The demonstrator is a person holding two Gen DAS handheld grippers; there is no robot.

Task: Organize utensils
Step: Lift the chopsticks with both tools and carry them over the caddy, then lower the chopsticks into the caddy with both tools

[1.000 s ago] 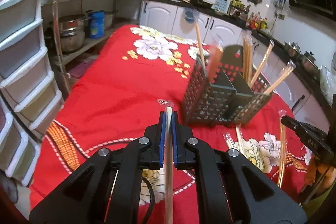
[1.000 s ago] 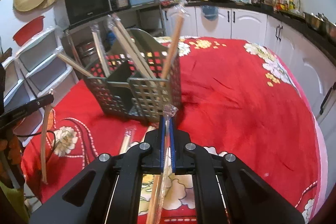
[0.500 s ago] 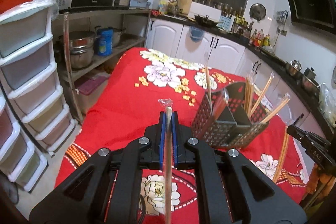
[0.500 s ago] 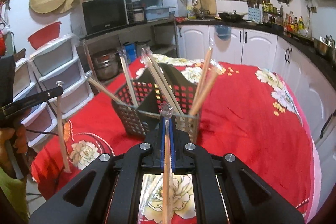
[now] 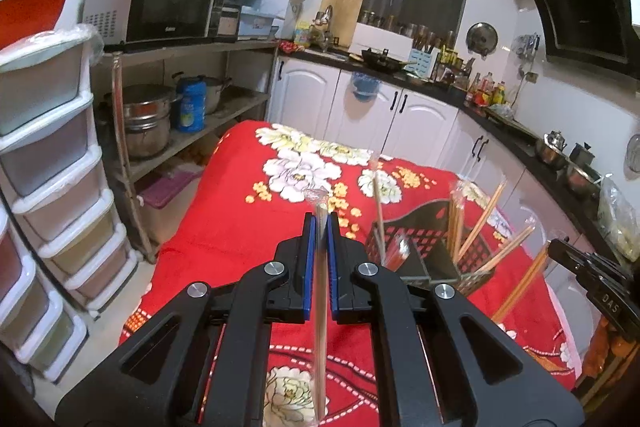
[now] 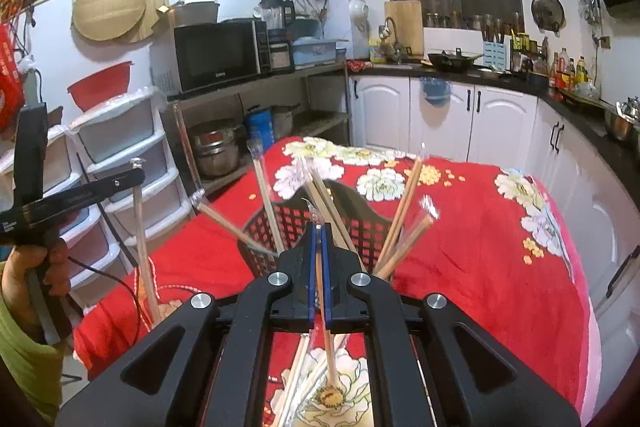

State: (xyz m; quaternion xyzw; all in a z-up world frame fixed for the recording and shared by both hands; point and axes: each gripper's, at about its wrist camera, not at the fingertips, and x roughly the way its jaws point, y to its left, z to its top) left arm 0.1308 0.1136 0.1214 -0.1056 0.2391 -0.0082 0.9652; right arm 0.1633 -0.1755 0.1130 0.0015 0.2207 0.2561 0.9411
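A long wooden chopstick in a clear plastic sleeve [image 5: 320, 291] is being gripped by the left gripper [image 5: 320, 227], its blue-lined fingers [image 5: 307, 259] closed flat against the stick on both sides, and the crimped sleeve tip is standing out just past the fingertips. The same left gripper [image 6: 120, 183] is being seen from the right wrist view at the left edge, held well above the red floral tablecloth [image 5: 240, 219], with its chopstick [image 6: 144, 247] hanging almost upright beneath it.

A second sleeved wooden chopstick [image 6: 324, 307] is being clamped by the right gripper [image 6: 319, 231] — its fingers closed on the stick, which is running down between them toward the cloth. In the left wrist view this right gripper [image 5: 560, 247] is showing at the right edge, with its chopstick [image 5: 520, 283] slanting downward.

The dark perforated plastic utensil caddy [image 6: 360, 223] is standing on the tablecloth just beyond the right gripper, to the right of the left one [image 5: 424, 231]. Several sleeved chopsticks [image 6: 400, 211] are leaning out of its compartments at different angles; which compartment each occupies cannot be told. More sleeved chopsticks [image 6: 300, 379] are lying flat on the near cloth under the right gripper.

A stack of white plastic drawers [image 5: 48, 163] is standing at the far left, beside a shelf bearing a black microwave oven [image 5: 160, 3].
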